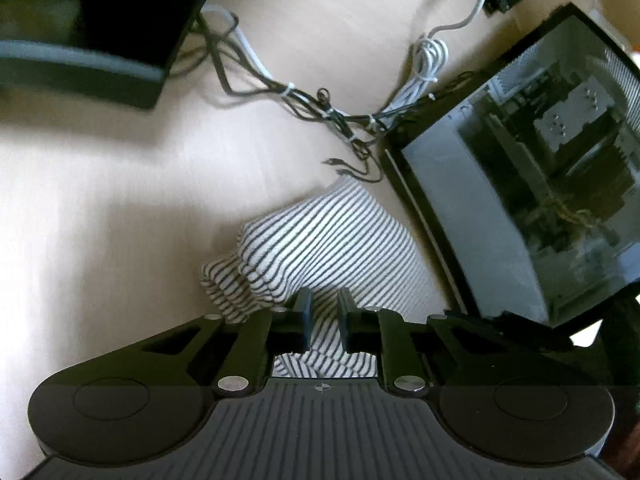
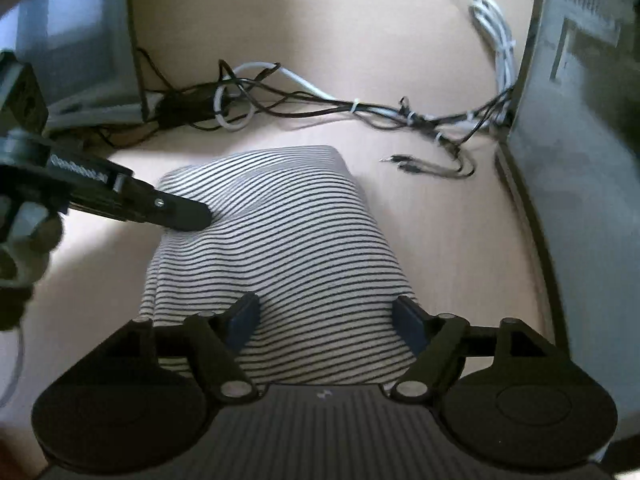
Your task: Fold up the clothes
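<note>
A white garment with thin black stripes (image 2: 280,232) lies folded into a compact block on the pale wooden table (image 2: 360,20). In the left wrist view the garment (image 1: 320,240) is bunched at its near edge. My left gripper (image 1: 324,314) is shut on that edge, with a narrow band of striped cloth pinched between its pads. Seen from the right wrist, the left gripper (image 2: 196,216) reaches in from the left and its tip grips the garment's left side. My right gripper (image 2: 326,318) stands wide open above the garment's near edge, and its pads are clear of the cloth.
A tangle of black and white cables (image 2: 360,112) runs across the table behind the garment, with loose plugs (image 2: 404,164) to its right. A computer case with a glass side (image 1: 540,168) stands on the right. A monitor (image 1: 100,20) stands at the back left.
</note>
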`<control>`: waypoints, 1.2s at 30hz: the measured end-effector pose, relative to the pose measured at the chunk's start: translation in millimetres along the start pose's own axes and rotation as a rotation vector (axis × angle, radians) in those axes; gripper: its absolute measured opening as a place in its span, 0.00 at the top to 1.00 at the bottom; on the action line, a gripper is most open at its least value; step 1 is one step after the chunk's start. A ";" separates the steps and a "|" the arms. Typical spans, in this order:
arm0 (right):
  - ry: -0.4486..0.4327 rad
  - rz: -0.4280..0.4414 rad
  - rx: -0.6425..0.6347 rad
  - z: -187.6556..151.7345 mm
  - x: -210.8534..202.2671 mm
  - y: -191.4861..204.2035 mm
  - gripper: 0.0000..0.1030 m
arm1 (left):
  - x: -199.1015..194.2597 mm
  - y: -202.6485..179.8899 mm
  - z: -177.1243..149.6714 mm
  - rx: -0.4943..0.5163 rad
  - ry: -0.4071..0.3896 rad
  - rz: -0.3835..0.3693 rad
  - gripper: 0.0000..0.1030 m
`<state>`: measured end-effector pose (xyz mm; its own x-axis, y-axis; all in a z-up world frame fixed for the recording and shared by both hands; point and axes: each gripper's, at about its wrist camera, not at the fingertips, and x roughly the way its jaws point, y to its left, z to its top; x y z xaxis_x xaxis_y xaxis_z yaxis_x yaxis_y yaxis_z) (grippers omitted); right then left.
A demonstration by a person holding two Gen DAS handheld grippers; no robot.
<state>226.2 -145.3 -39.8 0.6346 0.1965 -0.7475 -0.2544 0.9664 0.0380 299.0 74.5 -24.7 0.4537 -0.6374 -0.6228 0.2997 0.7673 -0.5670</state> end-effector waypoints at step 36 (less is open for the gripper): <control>0.054 0.222 0.352 63.2 68.5 -58.4 0.40 | -27.7 -12.2 2.2 0.013 -0.037 0.140 0.42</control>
<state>330.7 -177.8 -51.3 0.5504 0.4068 -0.7290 -0.1097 0.9009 0.4199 284.6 83.0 0.7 0.5220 -0.5211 -0.6752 0.2418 0.8496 -0.4687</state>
